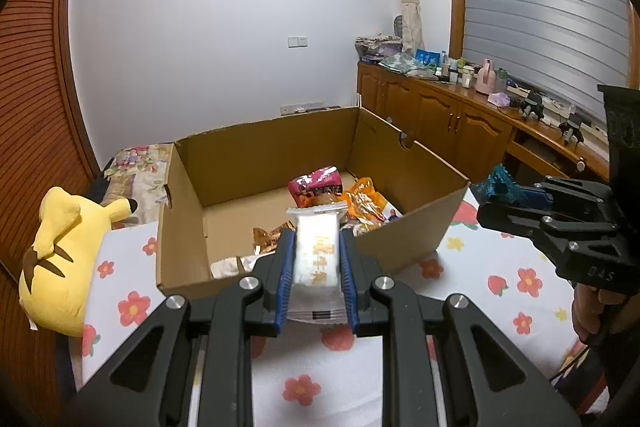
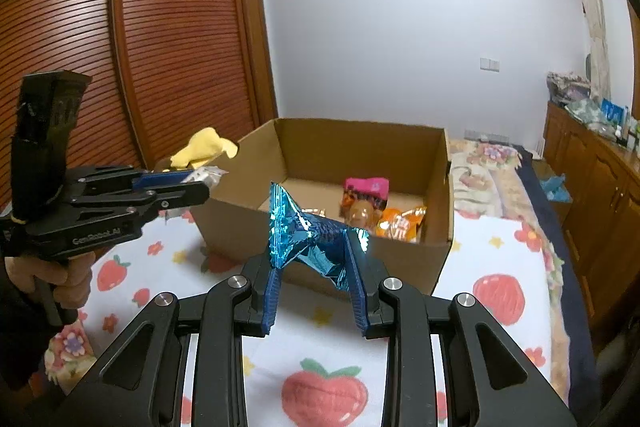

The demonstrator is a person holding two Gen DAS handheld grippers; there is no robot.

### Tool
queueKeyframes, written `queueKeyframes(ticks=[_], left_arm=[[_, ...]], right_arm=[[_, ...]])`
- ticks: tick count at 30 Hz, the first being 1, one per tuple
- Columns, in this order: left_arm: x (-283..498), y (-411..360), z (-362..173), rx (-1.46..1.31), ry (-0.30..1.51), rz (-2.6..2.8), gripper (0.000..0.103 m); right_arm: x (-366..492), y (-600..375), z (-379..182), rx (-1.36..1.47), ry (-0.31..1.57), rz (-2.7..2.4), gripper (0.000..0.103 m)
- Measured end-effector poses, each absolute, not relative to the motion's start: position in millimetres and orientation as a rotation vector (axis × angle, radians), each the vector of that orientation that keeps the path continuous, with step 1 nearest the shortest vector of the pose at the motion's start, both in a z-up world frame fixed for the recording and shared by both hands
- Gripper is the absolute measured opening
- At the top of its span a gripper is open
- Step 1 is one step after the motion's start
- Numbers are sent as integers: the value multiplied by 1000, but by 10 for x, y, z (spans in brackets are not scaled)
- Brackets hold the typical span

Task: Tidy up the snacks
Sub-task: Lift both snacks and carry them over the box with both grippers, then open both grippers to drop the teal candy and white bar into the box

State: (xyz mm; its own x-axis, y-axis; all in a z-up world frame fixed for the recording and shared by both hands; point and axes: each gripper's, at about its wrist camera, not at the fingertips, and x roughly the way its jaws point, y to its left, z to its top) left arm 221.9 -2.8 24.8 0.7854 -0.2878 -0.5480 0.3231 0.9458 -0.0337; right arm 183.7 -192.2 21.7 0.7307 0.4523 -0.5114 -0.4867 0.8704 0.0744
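Strawberry-print bedspread (image 2: 496, 291), left gripper (image 1: 316, 239) jaws clamped on white snack pack (image 1: 316, 255), "GenRobot.AI"-marked; right gripper (image 2: 316, 247) jaws on blue foil packet (image 2: 304, 239)

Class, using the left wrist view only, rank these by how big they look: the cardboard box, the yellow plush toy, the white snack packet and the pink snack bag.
1. cardboard box
2. yellow plush toy
3. white snack packet, though it sits nearest the camera, between the left gripper fingers, so it looks enlarged
4. pink snack bag

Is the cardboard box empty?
No, the cardboard box already holds a pink snack bag and an orange snack bag.
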Motion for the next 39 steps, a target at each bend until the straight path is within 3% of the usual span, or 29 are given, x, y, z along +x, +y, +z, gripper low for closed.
queueKeyframes(ticks=[20, 30, 39], left_arm=[[2939, 101, 19, 77, 659, -264, 22], [3011, 174, 14, 51, 632, -251, 37], [2992, 196, 59, 53, 603, -243, 44]], right_arm=[[2296, -1772, 199, -106, 548, 513, 28], [2599, -1709, 123, -121, 563, 484, 28], [2964, -1682, 23, -136, 590, 426, 29]])
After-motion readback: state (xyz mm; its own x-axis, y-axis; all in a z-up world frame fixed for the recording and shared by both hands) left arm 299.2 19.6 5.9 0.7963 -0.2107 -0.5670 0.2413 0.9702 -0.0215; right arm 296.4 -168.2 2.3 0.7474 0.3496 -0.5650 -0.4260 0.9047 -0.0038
